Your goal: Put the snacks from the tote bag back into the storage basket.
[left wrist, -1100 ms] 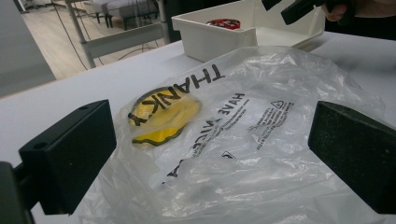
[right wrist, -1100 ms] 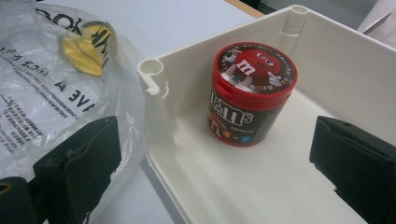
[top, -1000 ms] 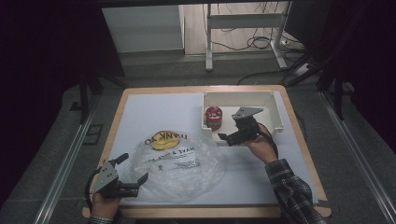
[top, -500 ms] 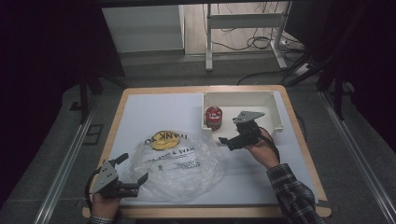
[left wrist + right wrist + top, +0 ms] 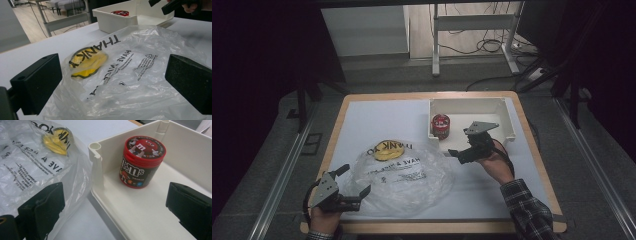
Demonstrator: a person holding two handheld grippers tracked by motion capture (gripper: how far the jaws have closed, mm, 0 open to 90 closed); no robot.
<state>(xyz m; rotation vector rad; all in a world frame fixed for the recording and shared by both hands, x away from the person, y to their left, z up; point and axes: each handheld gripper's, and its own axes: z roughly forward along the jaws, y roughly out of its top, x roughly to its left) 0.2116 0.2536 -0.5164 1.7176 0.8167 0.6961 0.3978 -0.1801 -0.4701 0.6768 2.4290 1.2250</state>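
A clear plastic bag (image 5: 399, 172) (image 5: 130, 72) (image 5: 37, 162) with black print and a yellow smiley lies flat on the white table top. My left gripper (image 5: 353, 184) (image 5: 112, 82) stands open at the bag's near left edge, its jaws astride the plastic. A red-lidded M&M's tub (image 5: 440, 125) (image 5: 141, 161) (image 5: 120, 13) stands upright in the near left corner of a white tray (image 5: 507, 131) (image 5: 97, 165) (image 5: 117, 22). Just in front of that corner my right gripper (image 5: 459, 150) (image 5: 113, 202) hangs open and empty, pointing left at the tub.
The tray's low wall and corner post sit between my right jaws and the bag. A wooden rim (image 5: 539, 165) borders the table. Behind the table stand a metal frame leg (image 5: 435, 45) and floor cables (image 5: 492, 47).
My right gripper has drawn back toward the near side and slightly right, away from the tub. The left gripper and the bag have stayed put.
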